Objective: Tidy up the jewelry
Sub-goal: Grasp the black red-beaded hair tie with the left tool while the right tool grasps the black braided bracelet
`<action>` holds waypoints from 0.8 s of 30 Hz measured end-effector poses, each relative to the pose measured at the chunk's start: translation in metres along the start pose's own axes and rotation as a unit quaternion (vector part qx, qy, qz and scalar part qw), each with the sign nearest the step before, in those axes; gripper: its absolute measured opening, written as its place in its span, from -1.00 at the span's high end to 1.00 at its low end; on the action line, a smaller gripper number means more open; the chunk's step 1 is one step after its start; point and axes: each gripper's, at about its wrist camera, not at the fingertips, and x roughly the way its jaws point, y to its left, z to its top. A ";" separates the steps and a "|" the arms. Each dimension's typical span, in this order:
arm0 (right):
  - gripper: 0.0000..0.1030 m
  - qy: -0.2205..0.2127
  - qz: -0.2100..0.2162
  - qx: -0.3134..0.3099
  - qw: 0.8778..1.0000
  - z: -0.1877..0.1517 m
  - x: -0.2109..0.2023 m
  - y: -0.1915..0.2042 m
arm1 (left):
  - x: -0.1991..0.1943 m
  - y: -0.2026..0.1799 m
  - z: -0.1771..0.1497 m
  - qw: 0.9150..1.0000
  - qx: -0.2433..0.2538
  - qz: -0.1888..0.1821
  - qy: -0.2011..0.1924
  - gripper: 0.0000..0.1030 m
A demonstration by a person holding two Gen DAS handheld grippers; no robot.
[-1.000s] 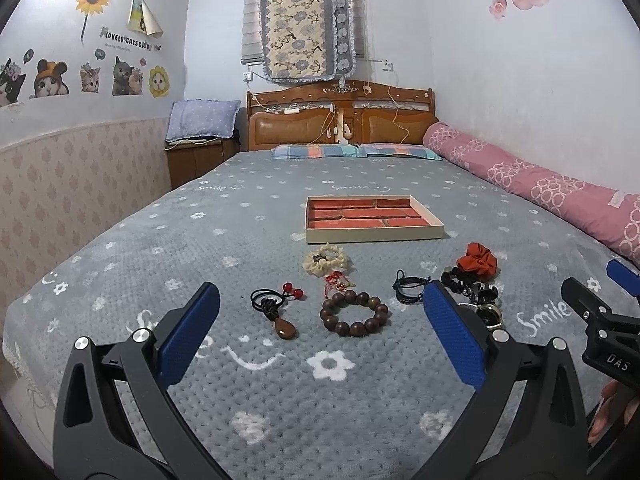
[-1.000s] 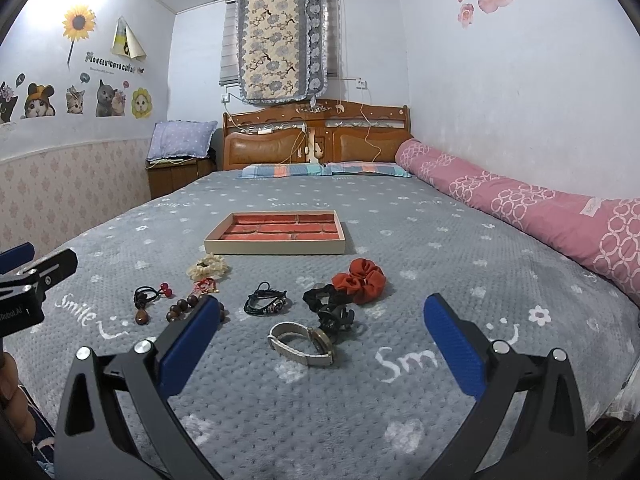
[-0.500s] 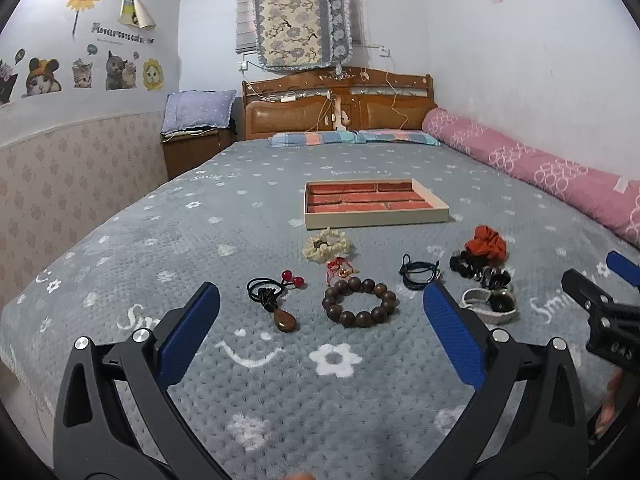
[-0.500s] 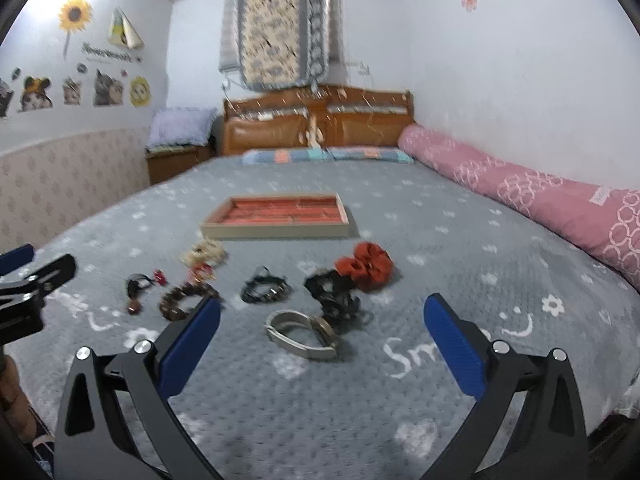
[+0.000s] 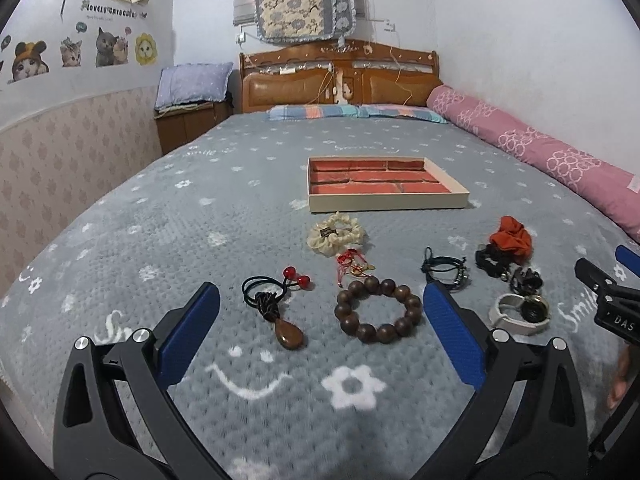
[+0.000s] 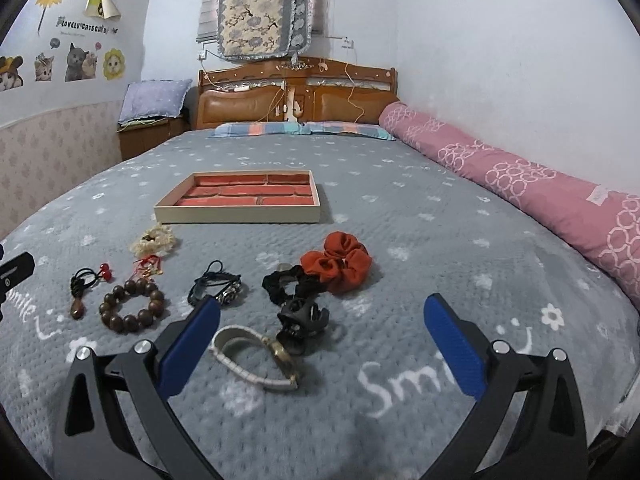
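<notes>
Presently, both grippers are held with their blue pads spread wide apart above the near edge of the grey bedspread [image 5: 168, 216], and nothing is gripped by either. The left gripper [image 5: 320, 332] is poised over the wooden bead bracelet [image 5: 378, 310] and the brown pendant on a black cord [image 5: 276, 312], which lie near the bed's near edge. The right gripper [image 6: 322, 340] is poised over the white-strapped watch [image 6: 256, 356] and the black claw clip [image 6: 302, 318]. Farther in, a rust-orange scrunchie [image 6: 338, 266], a black scrunchie [image 6: 286, 284], a black cord bracelet [image 6: 216, 286], a red charm [image 5: 352, 266] and a cream scrunchie [image 5: 336, 234] are spread on the bedspread. The shallow tray [image 5: 386, 202], lined in a red brick pattern, is set toward the middle of the bed, beyond all the jewelry.
</notes>
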 end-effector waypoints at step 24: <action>-0.56 0.116 0.082 0.024 0.990 0.025 0.114 0.054 | 0.099 0.043 0.022 0.997 0.009 -0.014 0.075 -0.87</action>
